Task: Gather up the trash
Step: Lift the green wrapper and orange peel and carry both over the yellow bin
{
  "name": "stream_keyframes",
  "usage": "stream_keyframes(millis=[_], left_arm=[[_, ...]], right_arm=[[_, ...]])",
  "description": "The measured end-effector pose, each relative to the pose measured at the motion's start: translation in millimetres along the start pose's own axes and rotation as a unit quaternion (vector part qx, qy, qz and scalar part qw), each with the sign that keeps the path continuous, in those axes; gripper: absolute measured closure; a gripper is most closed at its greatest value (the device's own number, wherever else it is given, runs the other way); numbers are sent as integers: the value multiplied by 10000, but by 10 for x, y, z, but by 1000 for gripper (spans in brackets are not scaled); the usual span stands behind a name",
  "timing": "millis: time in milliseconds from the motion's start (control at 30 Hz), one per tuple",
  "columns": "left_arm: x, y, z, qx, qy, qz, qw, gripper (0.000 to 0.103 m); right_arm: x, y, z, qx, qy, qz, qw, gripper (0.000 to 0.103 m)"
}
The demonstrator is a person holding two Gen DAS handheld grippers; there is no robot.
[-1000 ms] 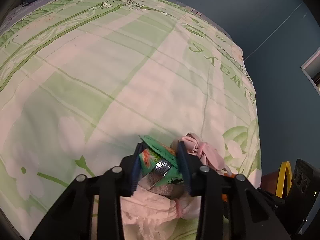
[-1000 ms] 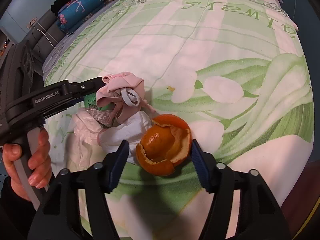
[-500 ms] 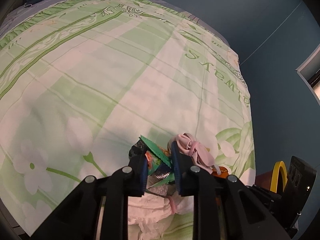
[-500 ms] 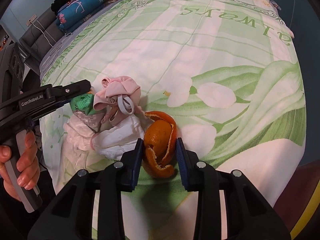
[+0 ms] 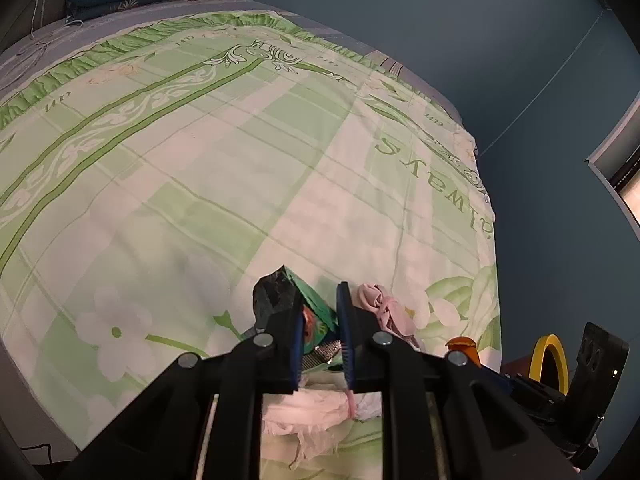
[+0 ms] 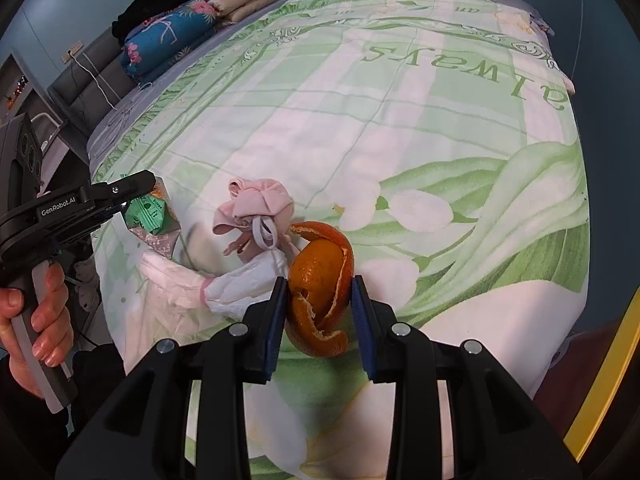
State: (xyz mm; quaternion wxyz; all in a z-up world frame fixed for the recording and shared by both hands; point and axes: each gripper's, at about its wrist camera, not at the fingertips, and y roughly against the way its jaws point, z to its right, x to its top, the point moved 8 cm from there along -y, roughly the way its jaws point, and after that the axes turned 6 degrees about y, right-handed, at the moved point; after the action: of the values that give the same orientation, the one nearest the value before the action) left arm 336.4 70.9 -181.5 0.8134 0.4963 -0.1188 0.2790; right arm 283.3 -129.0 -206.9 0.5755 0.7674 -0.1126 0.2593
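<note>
A green snack wrapper with a foil inside sits pinched between the blue pads of my left gripper, which is shut on it and holds it above the green floral bedsheet. The right wrist view shows that same wrapper hanging from the left gripper at the left. My right gripper is shut on a curled orange peel, raised slightly off the sheet. A pink cloth bundle and crumpled white tissue lie between the two grippers.
Folded quilts and a blue floral pillow are stacked at the head of the bed. A blue wall runs along the far side. A yellow-rimmed object stands past the bed's near corner. A person's hand grips the left handle.
Both grippers closed, the left on the wrapper and the right on the orange peel. Both then rose, lifting wrapper and peel off the sheet; the pink bundle and tissue stayed.
</note>
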Motion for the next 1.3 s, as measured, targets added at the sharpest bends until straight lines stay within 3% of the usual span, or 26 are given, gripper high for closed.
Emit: stream_keyframes(millis=[333,667,1300], left_arm=[[99,458,87,67,-179,507,9985,89],[-51,757,169,154,-214,689,9973,89],[-493,1390,1131,-271,-939,1181,9882,89]], right_arm=[[43,312,-97,70,134,281,9995,73],[78,663,-228,209,328,597,9975,73],[-59,1666,116,2,213,1375,9903,73]])
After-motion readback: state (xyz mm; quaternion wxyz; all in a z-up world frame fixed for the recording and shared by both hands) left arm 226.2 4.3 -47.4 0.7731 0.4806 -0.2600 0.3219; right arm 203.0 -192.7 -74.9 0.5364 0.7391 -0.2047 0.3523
